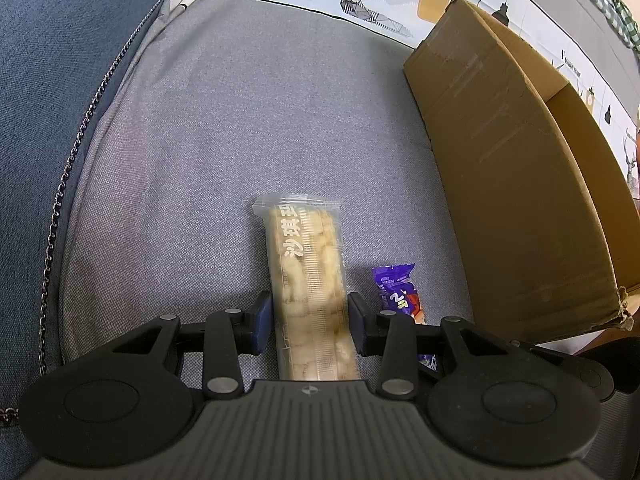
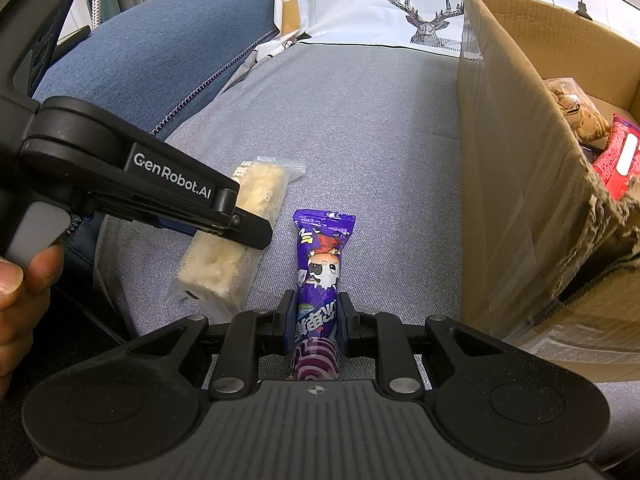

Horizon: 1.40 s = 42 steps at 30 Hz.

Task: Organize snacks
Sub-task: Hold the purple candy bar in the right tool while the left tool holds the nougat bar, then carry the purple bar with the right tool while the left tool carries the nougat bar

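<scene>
With my left hand-held gripper (image 1: pixel 310 322) clamped on the pale snack bar (image 1: pixel 308 280) and my right hand-held gripper (image 2: pixel 316 322) clamped on the purple candy pack (image 2: pixel 320 276), both on the sofa cushion (image 1: pixel 208 152), I lift straight up. I then carry each rightward over the near wall of the cardboard box (image 2: pixel 516 184), lest a wrapper catch on it.

Both views sit low and close over a grey sofa cushion (image 1: pixel 224 128), looking forward and down along their own fingers toward its back edge. The left wrist view faces the pale snack bar (image 1: pixel 308 280); the right wrist view, just beside it, faces the purple packet (image 2: pixel 320 264). Both share these two snacks, the cardboard box (image 1: pixel 512 184) along the cushion's right edge, and the deer-print fabric (image 2: pixel 360 4).
</scene>
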{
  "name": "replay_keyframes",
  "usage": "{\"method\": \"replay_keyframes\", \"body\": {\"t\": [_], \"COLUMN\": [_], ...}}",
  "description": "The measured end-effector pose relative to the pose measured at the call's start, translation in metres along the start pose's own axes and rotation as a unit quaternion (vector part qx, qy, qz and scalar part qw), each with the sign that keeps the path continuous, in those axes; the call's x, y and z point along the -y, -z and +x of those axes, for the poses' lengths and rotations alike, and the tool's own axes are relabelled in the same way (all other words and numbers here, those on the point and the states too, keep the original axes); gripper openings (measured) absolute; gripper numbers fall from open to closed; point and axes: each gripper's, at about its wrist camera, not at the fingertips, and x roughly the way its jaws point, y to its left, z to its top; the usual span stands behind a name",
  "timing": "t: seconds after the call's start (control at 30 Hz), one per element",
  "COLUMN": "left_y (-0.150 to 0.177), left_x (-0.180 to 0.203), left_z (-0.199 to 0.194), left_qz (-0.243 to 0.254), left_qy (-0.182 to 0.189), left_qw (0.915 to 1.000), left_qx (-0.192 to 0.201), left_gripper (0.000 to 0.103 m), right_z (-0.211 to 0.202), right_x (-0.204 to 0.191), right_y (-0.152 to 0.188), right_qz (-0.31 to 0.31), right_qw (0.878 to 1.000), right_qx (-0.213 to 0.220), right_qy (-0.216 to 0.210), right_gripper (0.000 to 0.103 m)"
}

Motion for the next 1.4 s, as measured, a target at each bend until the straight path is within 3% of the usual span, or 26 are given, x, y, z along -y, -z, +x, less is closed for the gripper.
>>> {"method": "replay_keyframes", "body": {"t": [0.23,0.5,0.7,0.97,1.17,1.4], "left_y": [0.001,0.006,0.012,0.025,0.029,0.03], "left_x": [0.001,0.001,0.001,-0.008,-0.011,-0.006], "left_z": [-0.004,-0.024,-0.046,-0.08,-0.091,-0.09], "left_qz": [0.003,0.004,0.0,-0.031,-0.041,-0.03], "left_qy": [0.002,0.029,0.049,0.085,0.099,0.092], "left_qw": [0.9999,0.997,0.9892,0.9684,0.9594,0.9602], "left_qx": [0.012,0.072,0.139,0.232,0.261,0.262], "left_gripper": [0.043,0.043,0.043,0.043,0.043,0.043], "right_z": [-0.003,-0.02,-0.037,-0.071,-0.1,-0.118], "right_x": [0.0,-0.001,-0.002,-0.001,0.002,0.013], "right_y": [-0.001,-0.006,-0.012,-0.02,-0.024,-0.027], "right_qz": [0.001,-0.002,-0.009,-0.013,-0.019,-0.016], "right_qw": [1.0,0.999,0.996,0.987,0.975,0.966], "right_qx": [0.011,0.052,0.093,0.163,0.222,0.257], "right_qy": [0.006,0.006,0.004,-0.003,-0.015,-0.02], "right_gripper": [0.021,0.021,0.021,0.021,0.021,0.021]}}
